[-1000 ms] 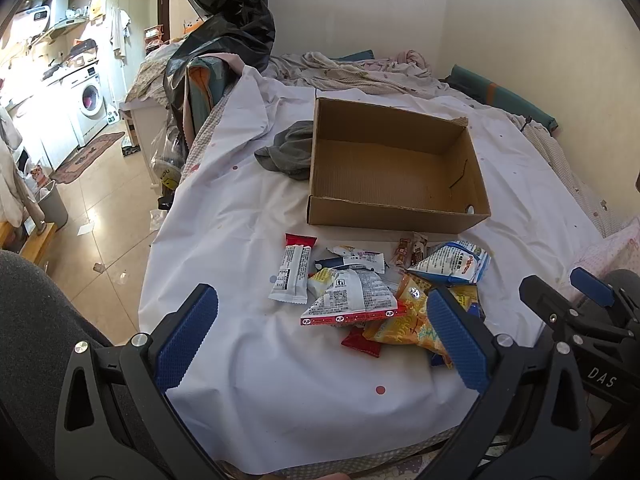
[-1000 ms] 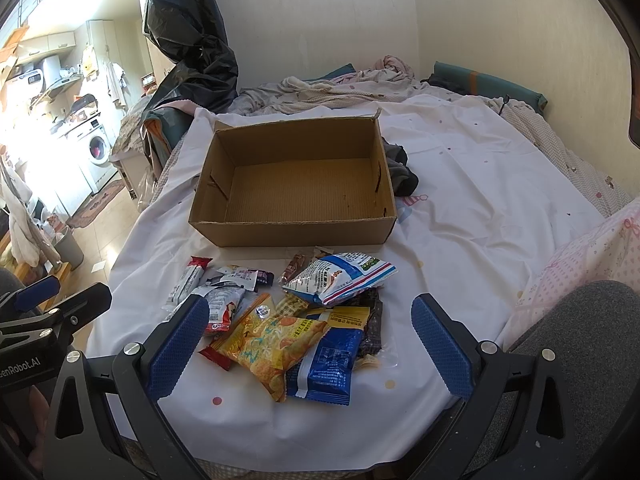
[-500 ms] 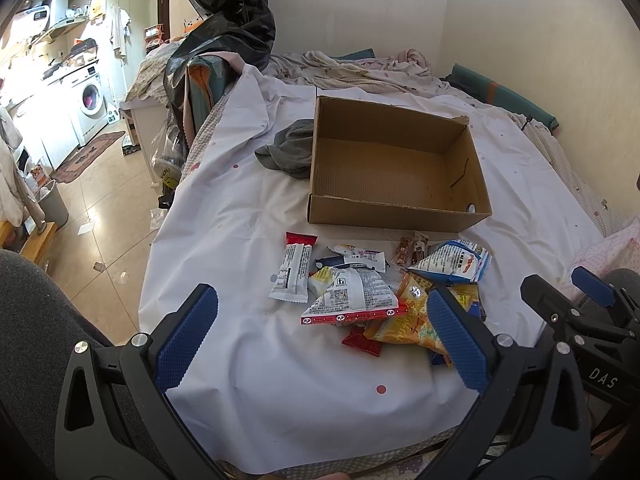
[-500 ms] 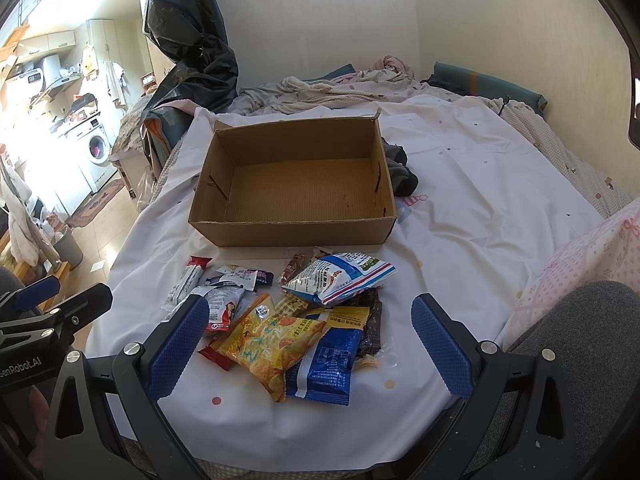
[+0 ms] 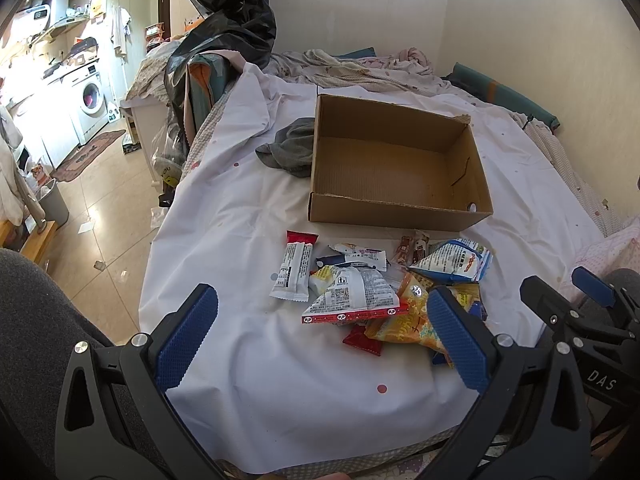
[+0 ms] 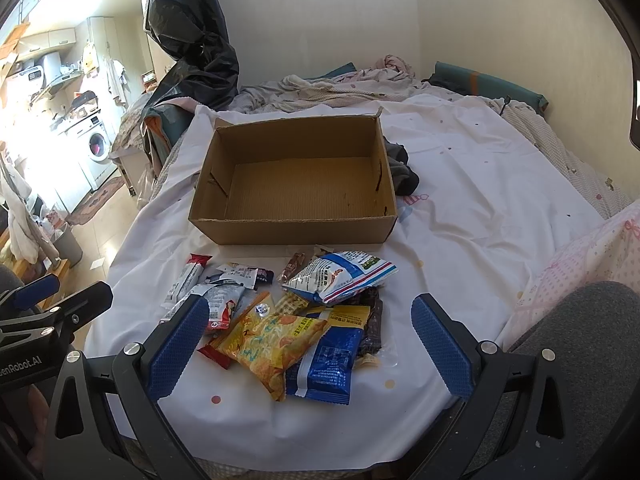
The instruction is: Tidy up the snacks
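A pile of snack packets [image 5: 360, 280] lies on the white sheet in front of an empty open cardboard box [image 5: 400, 216]. The box also shows in the right wrist view [image 6: 296, 230], with the pile [image 6: 288, 312] below it: a yellow chip bag [image 6: 276, 344], a blue packet [image 6: 328, 360], a white-blue bag [image 6: 340, 276]. My left gripper [image 5: 320, 332] is open and empty, held above the sheet's near edge. My right gripper [image 6: 308, 344] is open and empty, just short of the pile.
A grey cloth [image 5: 292, 148] lies against the box's far side. A black plastic bag [image 5: 228, 20] hangs over furniture at the bed's left. The floor [image 5: 100, 216] drops off left of the bed. A pink pillow [image 6: 580, 264] sits at the right.
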